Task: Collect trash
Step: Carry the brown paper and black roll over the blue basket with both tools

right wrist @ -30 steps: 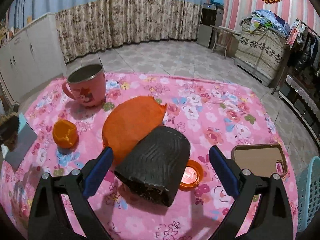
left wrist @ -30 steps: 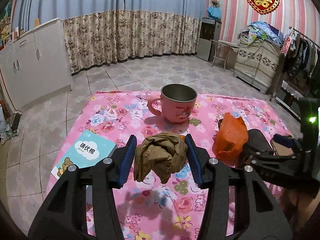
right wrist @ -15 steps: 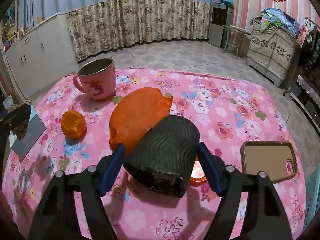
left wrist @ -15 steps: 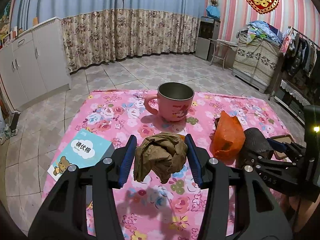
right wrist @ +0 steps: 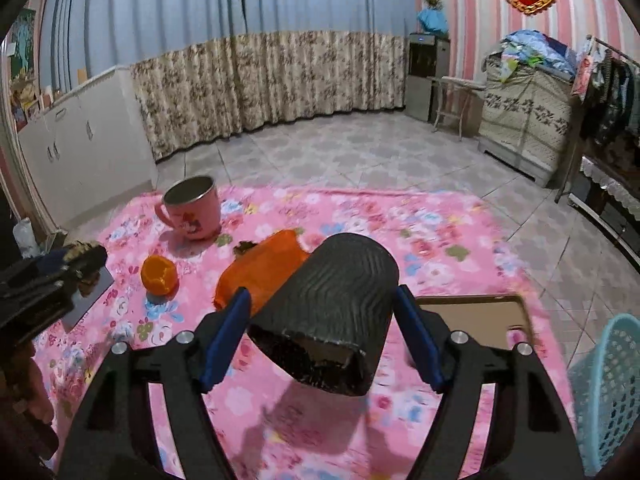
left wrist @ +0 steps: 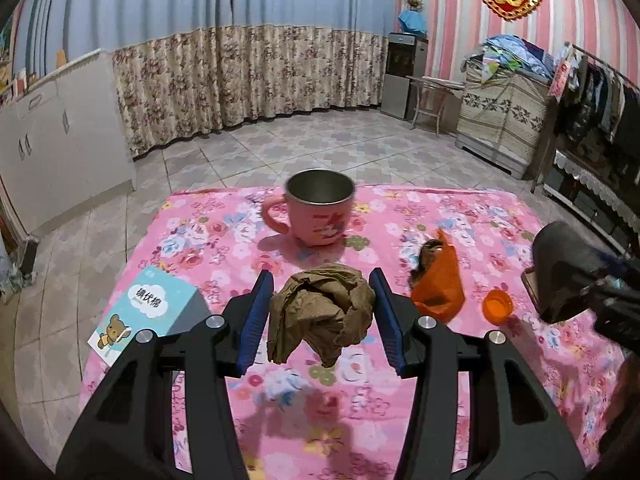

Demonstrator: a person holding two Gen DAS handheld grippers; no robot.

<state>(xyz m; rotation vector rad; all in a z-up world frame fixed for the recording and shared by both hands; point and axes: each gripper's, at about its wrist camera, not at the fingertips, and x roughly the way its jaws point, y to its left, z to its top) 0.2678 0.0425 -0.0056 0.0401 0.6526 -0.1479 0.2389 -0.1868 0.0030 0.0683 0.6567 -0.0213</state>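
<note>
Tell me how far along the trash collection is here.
Nothing shows as binned yet. In hand: the left gripper clamps crumpled brown paper; the right gripper holds a black ribbed sleeve off the cloth. Left on the table: orange bag, orange peel, orange cap. Blue basket waits nearby.

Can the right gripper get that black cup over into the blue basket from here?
Probably yes. The right gripper holds the black cup lifted off the pink cloth, and the blue basket stands just right of the table edge. Only the flat phone case lies between, below the cup.
</note>
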